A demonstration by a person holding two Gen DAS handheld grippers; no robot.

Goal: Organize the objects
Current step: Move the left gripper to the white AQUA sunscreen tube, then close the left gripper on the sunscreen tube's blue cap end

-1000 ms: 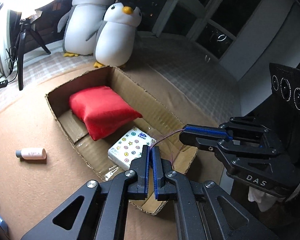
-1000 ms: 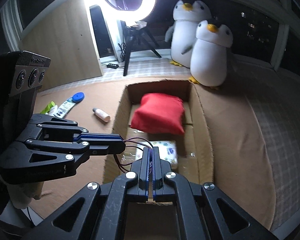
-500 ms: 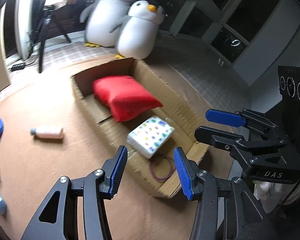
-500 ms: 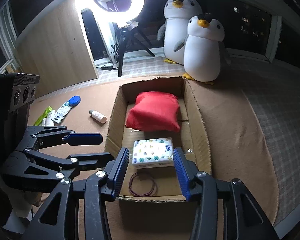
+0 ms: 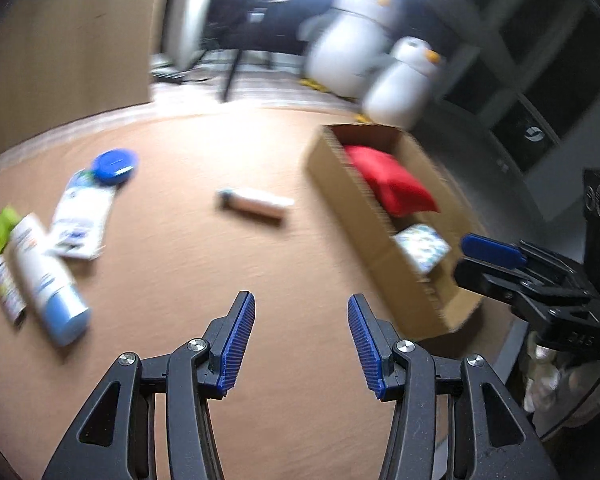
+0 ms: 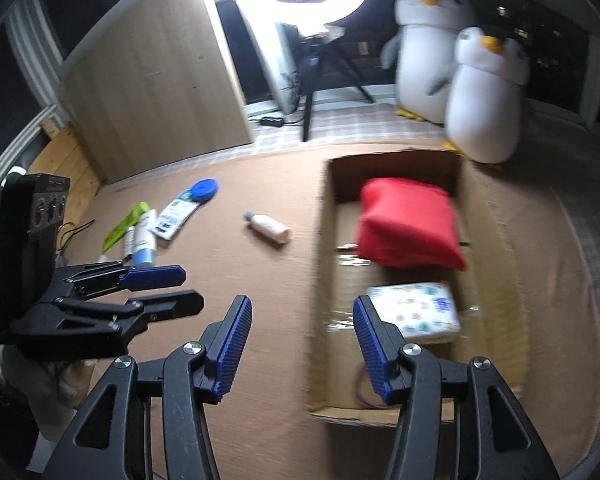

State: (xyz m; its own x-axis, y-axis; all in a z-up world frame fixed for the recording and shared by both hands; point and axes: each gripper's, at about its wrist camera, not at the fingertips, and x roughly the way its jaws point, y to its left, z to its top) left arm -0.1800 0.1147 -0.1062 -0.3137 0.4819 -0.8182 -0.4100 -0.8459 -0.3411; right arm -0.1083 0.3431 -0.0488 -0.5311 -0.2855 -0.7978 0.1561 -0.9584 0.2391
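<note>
While both grippers gape empty, cardboard box (image 6: 492, 240) holds red pillow (image 6: 408, 224), tissue pack (image 6: 416, 308), rubber band (image 6: 360, 394).

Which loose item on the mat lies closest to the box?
The small pink bottle, lying on its side alone between the cardboard box and the cluster of tubes, which sit farther left.

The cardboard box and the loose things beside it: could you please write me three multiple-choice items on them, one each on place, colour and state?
1. Where does the small pink bottle lie?
A. in the cardboard box
B. on the brown mat outside the box
C. on the cushion

2. What colour is the cushion in the box?
A. red
B. green
C. white

3. How is the left claw?
A. shut on the bottle
B. shut on the cushion
C. open and empty

Key: 1 B, it lies left of the box; 2 A, plainly red; 3 C, only mat shows between its pads.
</note>
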